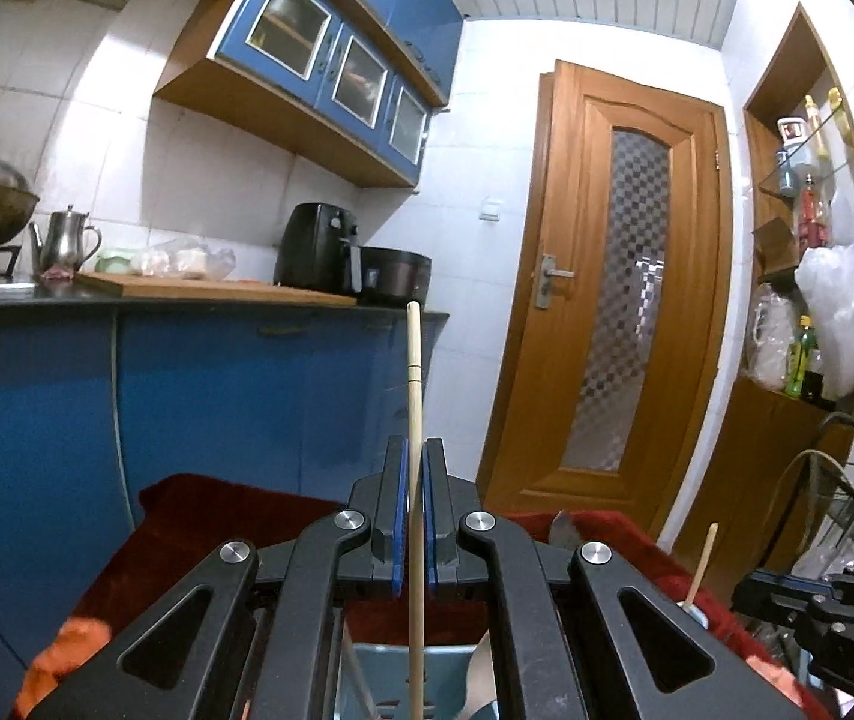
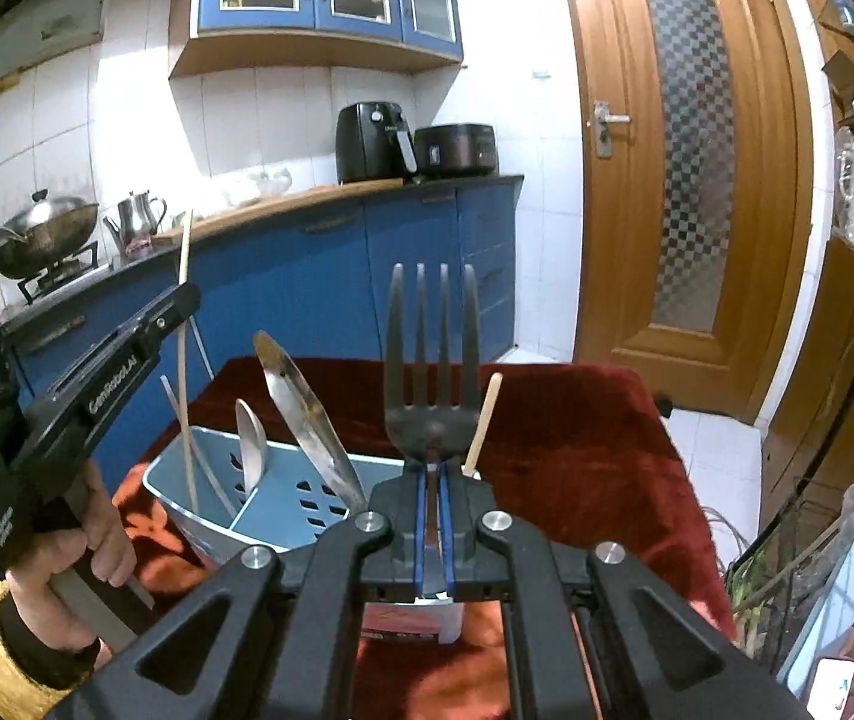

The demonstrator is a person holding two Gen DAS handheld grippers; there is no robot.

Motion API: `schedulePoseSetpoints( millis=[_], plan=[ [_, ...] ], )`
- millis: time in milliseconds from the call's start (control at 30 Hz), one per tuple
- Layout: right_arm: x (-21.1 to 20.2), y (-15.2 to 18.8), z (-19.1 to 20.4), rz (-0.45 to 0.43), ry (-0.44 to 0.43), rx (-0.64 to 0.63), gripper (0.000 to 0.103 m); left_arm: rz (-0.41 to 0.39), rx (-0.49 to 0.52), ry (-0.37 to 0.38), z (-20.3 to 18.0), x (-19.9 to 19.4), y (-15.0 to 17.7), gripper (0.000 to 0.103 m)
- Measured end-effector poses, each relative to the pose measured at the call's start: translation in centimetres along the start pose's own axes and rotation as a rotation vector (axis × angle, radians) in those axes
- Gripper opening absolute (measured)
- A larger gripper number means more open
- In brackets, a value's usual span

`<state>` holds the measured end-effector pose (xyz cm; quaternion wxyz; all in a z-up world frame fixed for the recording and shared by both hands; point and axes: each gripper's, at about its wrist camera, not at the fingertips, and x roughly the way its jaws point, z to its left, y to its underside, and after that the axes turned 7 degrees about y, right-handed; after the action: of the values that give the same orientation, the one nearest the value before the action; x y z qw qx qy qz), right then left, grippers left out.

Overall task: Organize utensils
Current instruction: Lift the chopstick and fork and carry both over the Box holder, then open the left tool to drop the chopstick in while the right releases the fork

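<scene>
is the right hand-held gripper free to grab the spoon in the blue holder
Probably not: the right hand-held gripper is shut on a black fork. The spoon stands exposed in the holder.

Left wrist cam: sits just behind the left gripper, looks forward and slightly up across the red cloth toward the blue cabinets and wooden door; caddy very close, below the fingers. Right wrist cam: behind the right gripper, faces the same way, tilted lower. Shared: door, air fryer, wok, kettle, cloth, caddy. Right view also takes in the left gripper from its side.
</scene>
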<state>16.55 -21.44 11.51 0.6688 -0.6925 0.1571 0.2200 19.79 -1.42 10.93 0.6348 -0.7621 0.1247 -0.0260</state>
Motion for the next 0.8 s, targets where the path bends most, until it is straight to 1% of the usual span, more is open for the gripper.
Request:
schedulePoseSetpoints(
  millis=[200,267,367,467,500,800],
  plan=[
    [1.6,0.8,0.5,0.05,-0.025,-0.013,0.006,0.036,-0.028,0.006,0.9,0.3,1.3,0.004],
    [2.0,1.1,0.5,0.071,-0.04,-0.007,0.006,0.052,-0.04,0.014,0.9,0.4,1.6,0.004],
    [2.2,1.5,0.3,0.09,-0.068,0.009,0.007,0.075,-0.05,0.006,1.1,0.4,1.8,0.005],
    [1.9,1.6,0.2,0.088,-0.079,0.022,0.015,0.089,-0.051,0.006,1.2,0.0,2.0,0.007],
    [1.8,1.6,0.1,0.085,-0.085,0.028,0.016,0.095,-0.052,0.009,1.2,-0.1,2.0,0.008],
    [0.0,1.4,-0.4,0.056,-0.102,0.071,0.019,0.145,-0.061,0.026,0.7,-2.1,1.5,0.01]
  ],
)
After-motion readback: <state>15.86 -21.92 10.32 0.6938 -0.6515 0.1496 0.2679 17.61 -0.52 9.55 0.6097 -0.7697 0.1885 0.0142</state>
